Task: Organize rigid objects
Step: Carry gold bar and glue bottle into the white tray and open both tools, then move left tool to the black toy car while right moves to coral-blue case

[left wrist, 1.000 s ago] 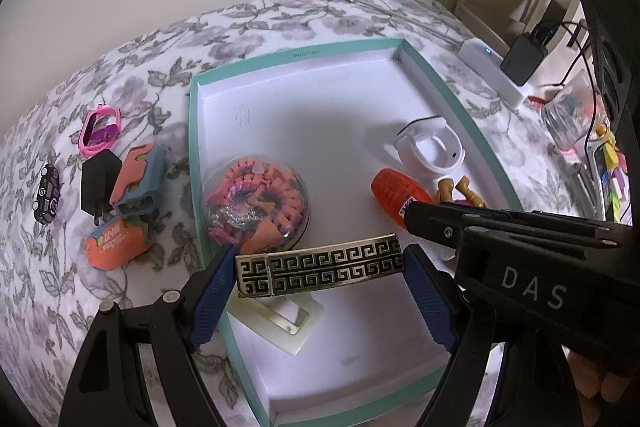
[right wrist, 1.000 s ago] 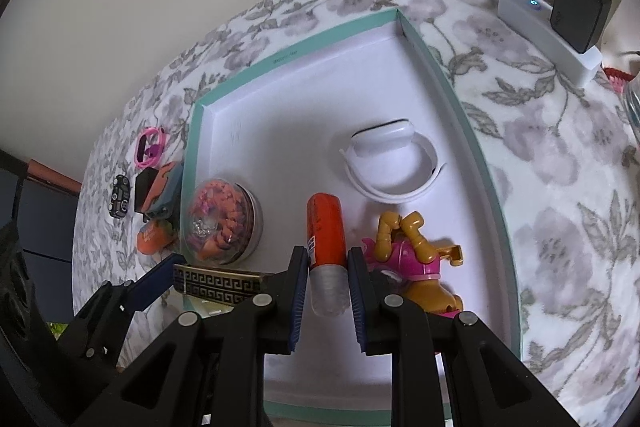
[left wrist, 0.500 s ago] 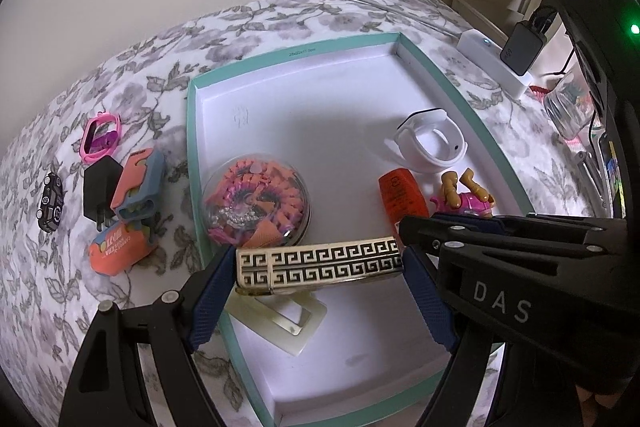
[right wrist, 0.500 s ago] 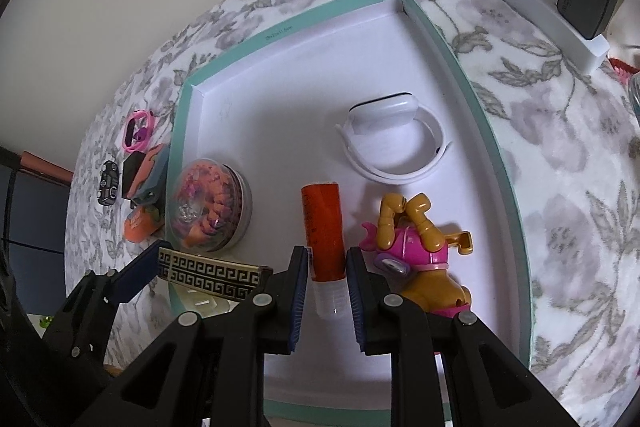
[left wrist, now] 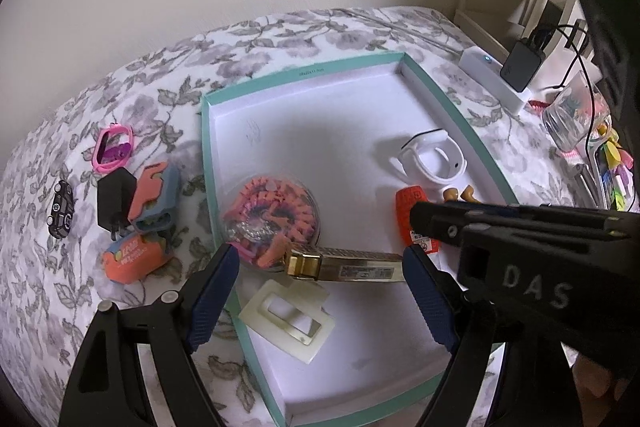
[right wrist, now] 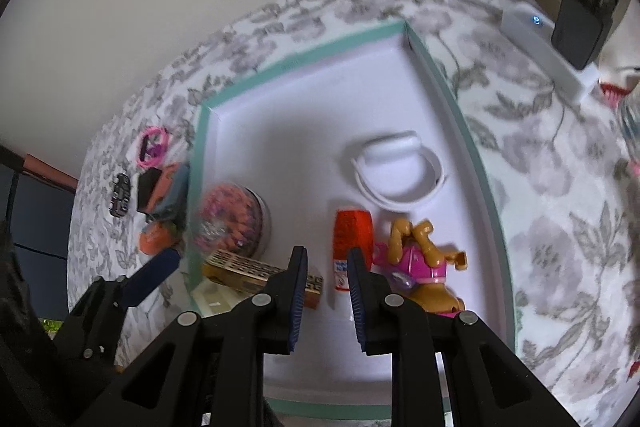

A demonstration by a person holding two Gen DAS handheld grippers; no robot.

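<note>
We look from two wrist cameras, each set behind its own tool and facing forward and down along the fingers. From the left tool (left wrist: 320, 291) we sit close above the near left corner of the teal tray (left wrist: 304, 73), looking across it toward the wall. From the right tool (right wrist: 326, 291) we sit low over the tray's (right wrist: 456, 99) near edge. Both views share the tray and the flowered tabletop (left wrist: 280, 39) around it.
</note>
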